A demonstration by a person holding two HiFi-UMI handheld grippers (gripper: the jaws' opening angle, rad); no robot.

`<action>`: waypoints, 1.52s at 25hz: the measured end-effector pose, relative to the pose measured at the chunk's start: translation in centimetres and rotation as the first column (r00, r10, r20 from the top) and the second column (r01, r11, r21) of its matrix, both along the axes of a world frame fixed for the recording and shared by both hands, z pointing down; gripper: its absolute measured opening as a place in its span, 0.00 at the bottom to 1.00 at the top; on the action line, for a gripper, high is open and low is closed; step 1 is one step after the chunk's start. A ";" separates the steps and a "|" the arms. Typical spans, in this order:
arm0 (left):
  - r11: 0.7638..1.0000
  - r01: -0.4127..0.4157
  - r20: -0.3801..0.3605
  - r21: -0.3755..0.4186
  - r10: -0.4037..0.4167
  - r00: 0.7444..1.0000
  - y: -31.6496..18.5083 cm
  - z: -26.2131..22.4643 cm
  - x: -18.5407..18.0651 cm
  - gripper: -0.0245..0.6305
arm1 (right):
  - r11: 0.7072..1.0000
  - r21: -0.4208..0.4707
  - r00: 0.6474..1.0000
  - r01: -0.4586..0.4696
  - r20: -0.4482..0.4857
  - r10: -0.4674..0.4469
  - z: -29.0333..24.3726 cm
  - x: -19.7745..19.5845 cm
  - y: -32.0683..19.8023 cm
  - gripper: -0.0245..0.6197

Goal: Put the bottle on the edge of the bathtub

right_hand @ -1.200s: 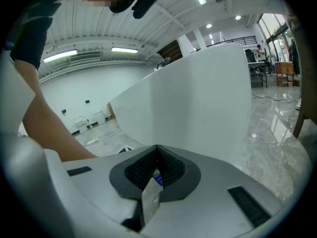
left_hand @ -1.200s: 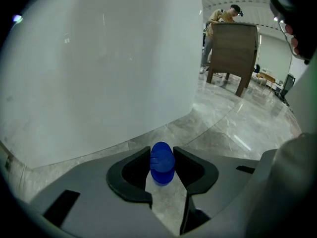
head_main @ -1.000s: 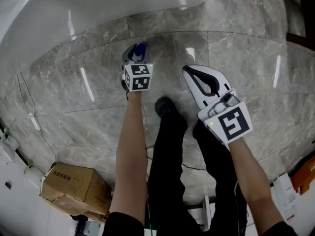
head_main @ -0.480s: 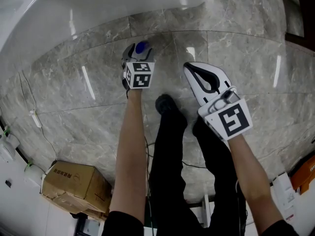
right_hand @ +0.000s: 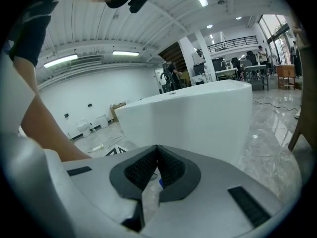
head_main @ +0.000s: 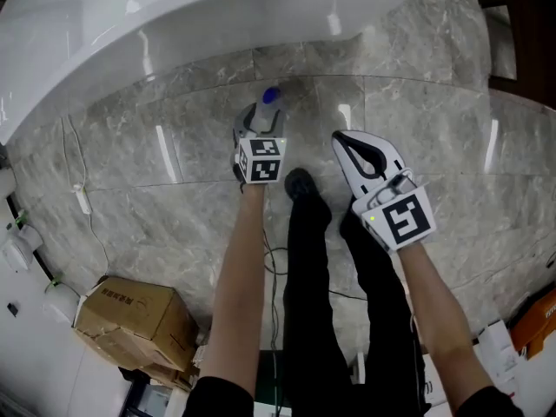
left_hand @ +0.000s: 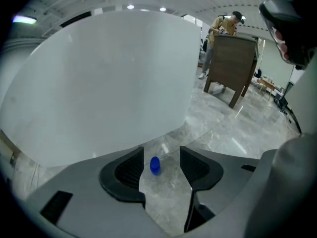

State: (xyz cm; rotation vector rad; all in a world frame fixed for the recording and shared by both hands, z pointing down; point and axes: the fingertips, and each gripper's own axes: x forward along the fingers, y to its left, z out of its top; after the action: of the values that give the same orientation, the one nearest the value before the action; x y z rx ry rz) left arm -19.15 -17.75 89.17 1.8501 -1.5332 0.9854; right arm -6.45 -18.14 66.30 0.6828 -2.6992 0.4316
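1. One bottle [head_main: 271, 96], blue-capped, on the grey stone floor [head_main: 156, 198] just in front of the bathtub [head_main: 217, 16] wall, not on its edge.
2. Left gripper [head_main: 261, 115] just behind the bottle, pointed at the bathtub: jaws wide apart but closing, bottle between them, untouched.
3. Right gripper [head_main: 340, 142] farther back from the bathtub: jaws pressed together, holding nothing.

No word, number or brand can be read in any view. The cardboard box [head_main: 130, 320] at the lower left of the head view bears a short line of dark print on its top, too small to make out. The cube [head_main: 261, 159] at the middle of that frame and the second cube [head_main: 401, 220] to its right carry only black-and-white square patterns, no letters or digits.
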 end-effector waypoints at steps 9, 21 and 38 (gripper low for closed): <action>0.999 0.018 -0.034 0.034 -0.017 0.999 5.9 -17.6 4.0 0.29 | 1.000 -0.022 0.999 0.021 -0.034 -0.021 -13.0 3.6 4.5 0.06; 0.993 0.086 -0.009 0.081 -0.086 0.996 12.0 -39.4 9.0 0.12 | 0.998 -0.051 0.999 0.039 0.014 -0.039 -31.3 8.8 9.0 0.06; 0.901 0.132 -0.208 0.413 -0.048 0.977 25.8 -64.5 17.9 0.06 | 0.991 0.063 0.989 0.121 0.079 -0.126 -44.2 13.6 20.8 0.06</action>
State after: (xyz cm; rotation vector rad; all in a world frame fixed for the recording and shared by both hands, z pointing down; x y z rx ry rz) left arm -1.24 8.10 24.63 2.0679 -1.7958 0.4293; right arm 7.16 2.65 22.08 0.5198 -2.8227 0.3589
